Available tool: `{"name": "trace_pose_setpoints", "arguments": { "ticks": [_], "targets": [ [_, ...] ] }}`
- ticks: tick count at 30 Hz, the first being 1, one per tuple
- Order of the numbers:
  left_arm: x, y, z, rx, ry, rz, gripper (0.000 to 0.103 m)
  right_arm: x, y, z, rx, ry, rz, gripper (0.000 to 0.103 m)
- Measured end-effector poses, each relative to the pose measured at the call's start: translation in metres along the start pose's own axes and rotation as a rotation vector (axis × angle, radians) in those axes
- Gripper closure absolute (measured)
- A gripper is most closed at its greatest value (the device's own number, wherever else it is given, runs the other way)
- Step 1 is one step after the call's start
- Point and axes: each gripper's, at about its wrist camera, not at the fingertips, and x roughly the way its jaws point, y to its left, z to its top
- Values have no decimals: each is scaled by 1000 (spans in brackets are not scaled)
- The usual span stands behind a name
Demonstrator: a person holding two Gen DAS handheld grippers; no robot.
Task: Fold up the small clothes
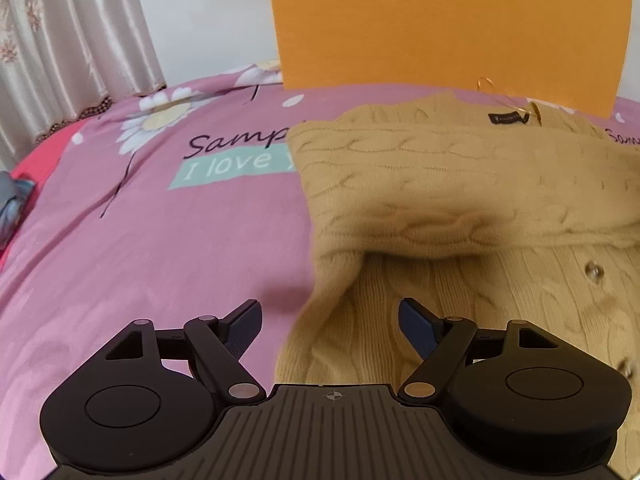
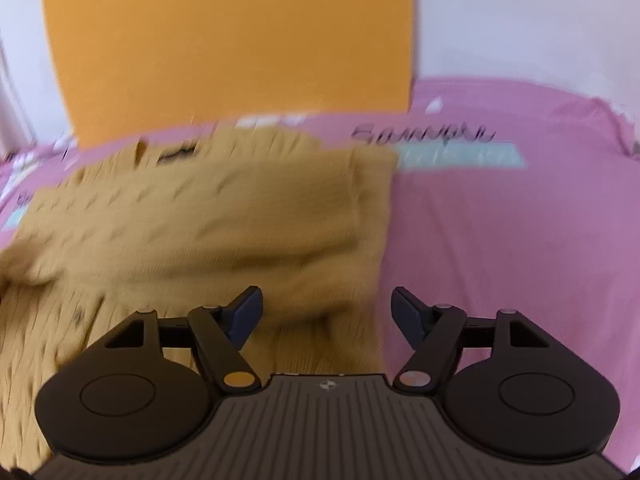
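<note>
A tan cable-knit cardigan lies on the pink bedspread, with a sleeve folded across its front and small buttons down the right part. A dark label and a gold hanger hook show at its collar. My left gripper is open and empty, just above the cardigan's lower left edge. In the right wrist view, which is blurred, the cardigan fills the left and middle. My right gripper is open and empty over the cardigan's lower right edge.
An orange headboard stands behind the bed against a white wall. Cream curtains hang at the far left. A red and grey-blue cloth lies at the bed's left edge. The bedspread stretches to the right.
</note>
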Motion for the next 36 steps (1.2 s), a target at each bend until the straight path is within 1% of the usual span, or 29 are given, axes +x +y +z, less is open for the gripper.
{"name": "trace_pose_setpoints", "arguments": {
  "ticks": [1, 4, 9, 13, 20, 29, 36],
  "targets": [
    [-2, -1, -3, 6, 4, 12, 0, 0, 3, -6, -27, 13, -12, 28],
    [-11, -5, -13, 31, 3, 43, 0, -11, 9, -16, -69, -1, -23, 27],
    [-26, -7, -28, 41, -13, 67, 0, -30, 16, -29, -114, -14, -20, 24],
    [-33, -5, -38, 42, -6, 83, 0, -41, 18, -40, -132, -18, -12, 24],
    [-43, -2, -55, 55, -1, 127, 0, -59, 15, -56, -130, -20, 34, 23],
    [-50, 3, -69, 53, 22, 140, 0, -74, 11, -73, -125, -15, 50, 23],
    [-53, 5, -77, 55, 31, 145, 0, -81, 3, -84, -106, 8, 57, 23]
  ]
}}
